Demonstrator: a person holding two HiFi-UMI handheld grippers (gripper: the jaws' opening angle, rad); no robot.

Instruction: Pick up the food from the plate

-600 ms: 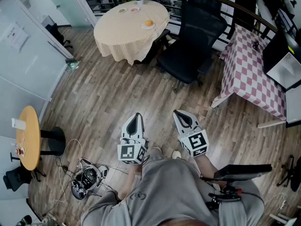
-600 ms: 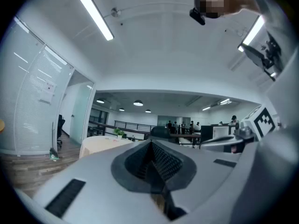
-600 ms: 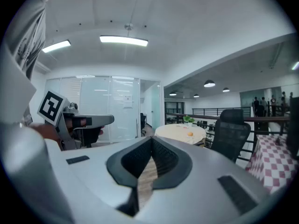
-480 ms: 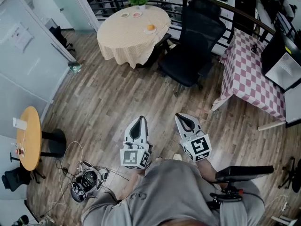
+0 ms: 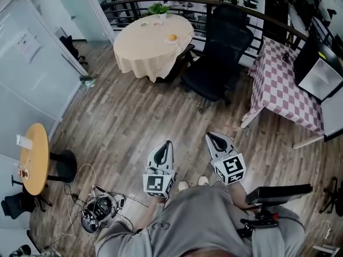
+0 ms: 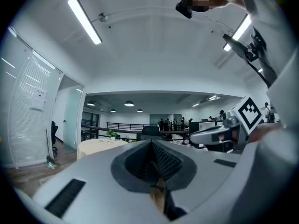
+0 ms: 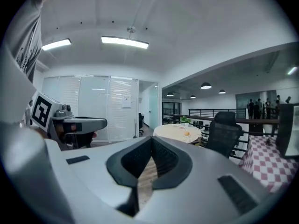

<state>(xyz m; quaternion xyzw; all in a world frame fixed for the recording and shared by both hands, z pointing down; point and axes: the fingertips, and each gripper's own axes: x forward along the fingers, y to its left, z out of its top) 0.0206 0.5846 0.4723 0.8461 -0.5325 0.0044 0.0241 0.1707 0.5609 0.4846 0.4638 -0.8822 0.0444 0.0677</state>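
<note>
An orange piece of food lies on a small white plate on the round table with the beige cloth, far across the room in the head view. In the right gripper view the same food is a small dot on that table. Both grippers are held side by side over the wooden floor, far from the table. My left gripper is shut and holds nothing, and so is my right gripper. In their own views the left gripper and the right gripper show jaws meeting at the tip.
A black office chair stands right of the round table, with a pink checkered table beyond it. Two more small plates and a plant sit at the table's far side. A small wooden table and floor cables are at the left.
The person has stepped forward over the floor towards the round table. Both grippers keep side by side and stay shut.
</note>
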